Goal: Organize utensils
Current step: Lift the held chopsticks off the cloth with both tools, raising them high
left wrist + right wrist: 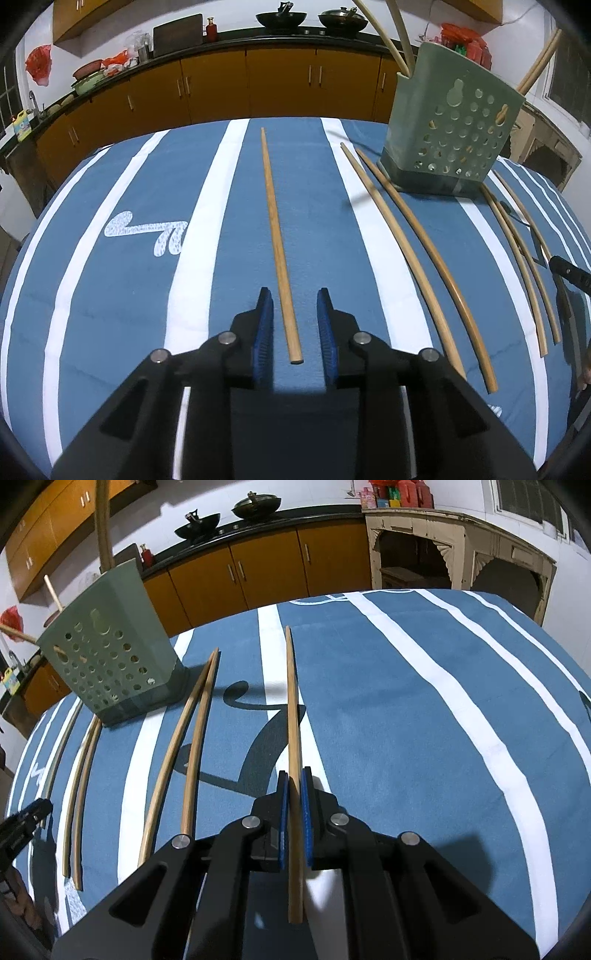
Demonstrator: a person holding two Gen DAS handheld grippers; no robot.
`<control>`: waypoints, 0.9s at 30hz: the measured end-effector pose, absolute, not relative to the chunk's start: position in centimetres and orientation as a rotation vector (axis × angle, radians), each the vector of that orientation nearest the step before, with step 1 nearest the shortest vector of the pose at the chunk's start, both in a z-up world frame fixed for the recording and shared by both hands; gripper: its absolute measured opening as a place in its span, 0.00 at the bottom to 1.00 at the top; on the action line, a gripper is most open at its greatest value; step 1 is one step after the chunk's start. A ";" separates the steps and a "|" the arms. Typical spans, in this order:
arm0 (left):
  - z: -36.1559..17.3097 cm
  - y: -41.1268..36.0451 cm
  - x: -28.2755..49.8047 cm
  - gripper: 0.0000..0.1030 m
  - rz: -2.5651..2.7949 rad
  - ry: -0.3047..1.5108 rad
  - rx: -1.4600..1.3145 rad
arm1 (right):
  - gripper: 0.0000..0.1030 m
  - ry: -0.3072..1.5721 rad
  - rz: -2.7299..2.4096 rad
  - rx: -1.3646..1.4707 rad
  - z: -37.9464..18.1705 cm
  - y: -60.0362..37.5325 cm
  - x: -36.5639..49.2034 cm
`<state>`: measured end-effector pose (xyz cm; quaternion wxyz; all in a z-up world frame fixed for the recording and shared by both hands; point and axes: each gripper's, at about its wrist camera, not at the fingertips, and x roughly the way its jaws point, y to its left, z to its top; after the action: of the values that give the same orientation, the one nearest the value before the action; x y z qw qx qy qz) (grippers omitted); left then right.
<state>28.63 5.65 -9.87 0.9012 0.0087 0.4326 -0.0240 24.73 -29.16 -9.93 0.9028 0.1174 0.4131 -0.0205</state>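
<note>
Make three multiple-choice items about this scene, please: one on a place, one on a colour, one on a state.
1. Where is the chopstick nearest the left gripper?
A. between its fingers, on the cloth
B. inside the holder
C. lifted above the table

2. What colour is the perforated holder?
A. red
B. pale green
C. black

3. What is the state of the right gripper?
A. open and empty
B. shut on a chopstick
C. shut on the holder

Answers:
1 A: the chopstick lies flat on the striped cloth, its near end in the gap between the blue fingers, untouched.
2 B: its holed wall is pale green.
3 B: both pads press a chopstick from either side.
</note>
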 end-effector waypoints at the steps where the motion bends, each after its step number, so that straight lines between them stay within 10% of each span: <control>1: -9.8 5.7 28.7 0.26 -0.050 0.895 0.015 | 0.08 0.854 -0.040 0.247 -10.0 -29.2 24.7; 27: -9.8 6.2 28.0 0.23 -0.015 0.894 0.009 | 0.08 0.860 -0.051 0.237 -9.9 -28.8 22.9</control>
<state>28.01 6.19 -9.84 0.9017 0.0045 0.4324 -0.0072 22.87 -28.75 -9.91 0.9019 0.1146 0.4157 -0.0244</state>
